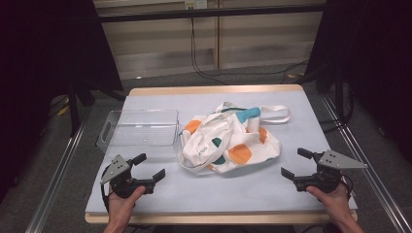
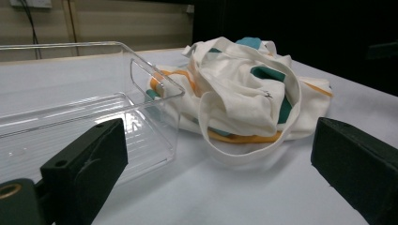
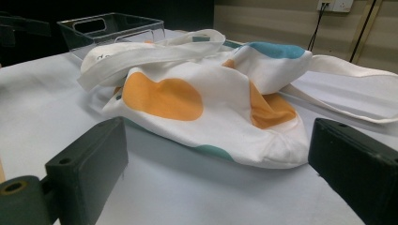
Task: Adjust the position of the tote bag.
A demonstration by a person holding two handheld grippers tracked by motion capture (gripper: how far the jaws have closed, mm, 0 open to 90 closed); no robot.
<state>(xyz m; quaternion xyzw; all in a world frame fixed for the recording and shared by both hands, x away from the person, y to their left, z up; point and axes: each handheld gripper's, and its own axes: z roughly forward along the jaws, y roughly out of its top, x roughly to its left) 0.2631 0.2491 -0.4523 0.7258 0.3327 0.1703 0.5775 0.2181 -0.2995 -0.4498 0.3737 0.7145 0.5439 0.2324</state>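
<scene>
Both grippers sit at the near edge, left gripper (image 1: 148, 168) and right gripper (image 1: 295, 163), jaws wide apart, holding nothing. I'd go in low and pinch a strap or hem, not bunched cloth. Tote bag (image 1: 228, 141) lies crumpled mid-table between them, ahead, just beside the clear bin (image 1: 112, 127).
</scene>
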